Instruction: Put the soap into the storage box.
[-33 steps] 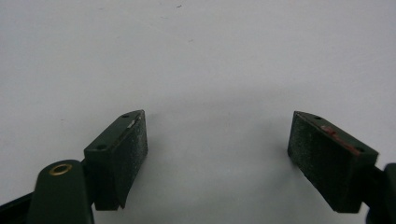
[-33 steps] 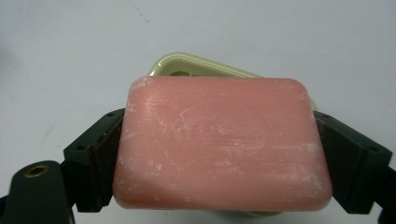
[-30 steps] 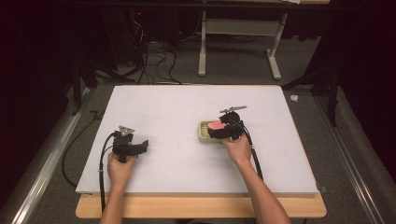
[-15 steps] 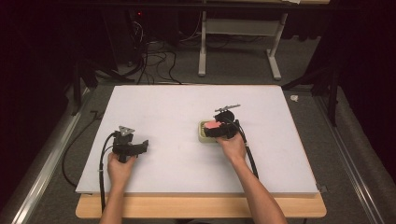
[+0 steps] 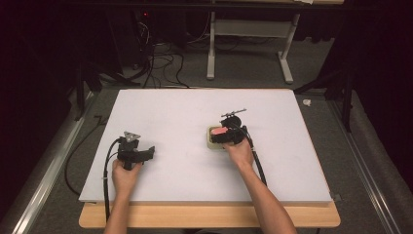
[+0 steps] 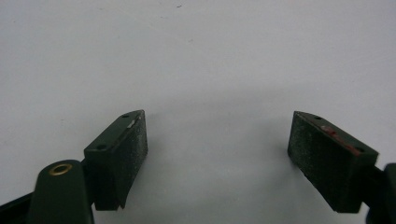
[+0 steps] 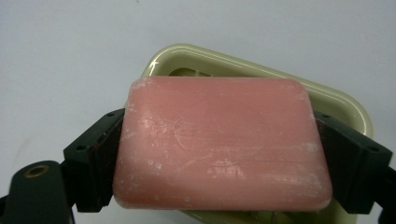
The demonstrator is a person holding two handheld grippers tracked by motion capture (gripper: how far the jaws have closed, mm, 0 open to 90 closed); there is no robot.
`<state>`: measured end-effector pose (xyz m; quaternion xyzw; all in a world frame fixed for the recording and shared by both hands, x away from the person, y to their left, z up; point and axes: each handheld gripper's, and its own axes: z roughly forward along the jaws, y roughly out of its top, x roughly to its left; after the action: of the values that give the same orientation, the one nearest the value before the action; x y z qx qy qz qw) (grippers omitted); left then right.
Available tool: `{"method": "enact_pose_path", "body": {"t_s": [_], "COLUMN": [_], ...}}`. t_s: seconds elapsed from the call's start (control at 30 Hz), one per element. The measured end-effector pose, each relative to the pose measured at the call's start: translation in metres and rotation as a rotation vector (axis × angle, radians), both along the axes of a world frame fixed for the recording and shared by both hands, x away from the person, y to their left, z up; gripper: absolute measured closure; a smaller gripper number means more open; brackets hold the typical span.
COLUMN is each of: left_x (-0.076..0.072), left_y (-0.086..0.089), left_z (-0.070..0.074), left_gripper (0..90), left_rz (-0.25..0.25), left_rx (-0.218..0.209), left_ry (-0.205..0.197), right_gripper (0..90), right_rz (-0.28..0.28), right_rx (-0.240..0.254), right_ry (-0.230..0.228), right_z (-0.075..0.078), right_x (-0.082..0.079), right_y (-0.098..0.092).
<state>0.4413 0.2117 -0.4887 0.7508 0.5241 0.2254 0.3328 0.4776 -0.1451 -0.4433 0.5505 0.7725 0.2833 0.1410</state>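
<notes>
A pink soap bar (image 7: 222, 142) sits between the two black jaws of my right gripper (image 7: 219, 158), which is shut on it. Under the bar lies a cream soap dish (image 7: 261, 77), its rim and slotted floor showing past the far edge. In the high view the right gripper (image 5: 225, 135) hovers over the dish (image 5: 211, 142) with the soap bar (image 5: 220, 131) at the table's middle. My left gripper (image 5: 148, 152) rests at the left front, open, and in its own view the left gripper (image 6: 217, 154) has bare white table between its pads (image 6: 128, 149).
The white table top (image 5: 185, 112) sits on a wooden board (image 5: 209, 217). Cables (image 5: 104, 170) trail from both grippers toward the front edge. Beyond the table is grey floor with a white desk frame (image 5: 248, 34) and loose wires.
My right gripper with the soap bar has moved slightly left and forward, over the dish. The left gripper has stayed still.
</notes>
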Motion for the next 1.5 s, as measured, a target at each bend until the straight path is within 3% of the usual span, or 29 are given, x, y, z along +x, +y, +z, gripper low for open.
{"method": "enact_pose_path", "body": {"t_s": [0.57,1.5], "left_x": [0.000,0.000], "left_y": [0.000,0.000], "left_z": [0.000,0.000], "left_gripper": [20.5,20.5], "left_rz": [0.000,0.000], "left_rx": [0.000,0.000], "left_ry": [0.000,0.000], "right_gripper": [13.2,11.8], "right_rz": [-0.031,-0.039], "right_rx": [-0.009,0.023], "right_ry": [0.020,-0.059], "right_z": [-0.004,0.005], "right_x": [0.003,-0.008], "right_y": [0.000,-0.009]}}
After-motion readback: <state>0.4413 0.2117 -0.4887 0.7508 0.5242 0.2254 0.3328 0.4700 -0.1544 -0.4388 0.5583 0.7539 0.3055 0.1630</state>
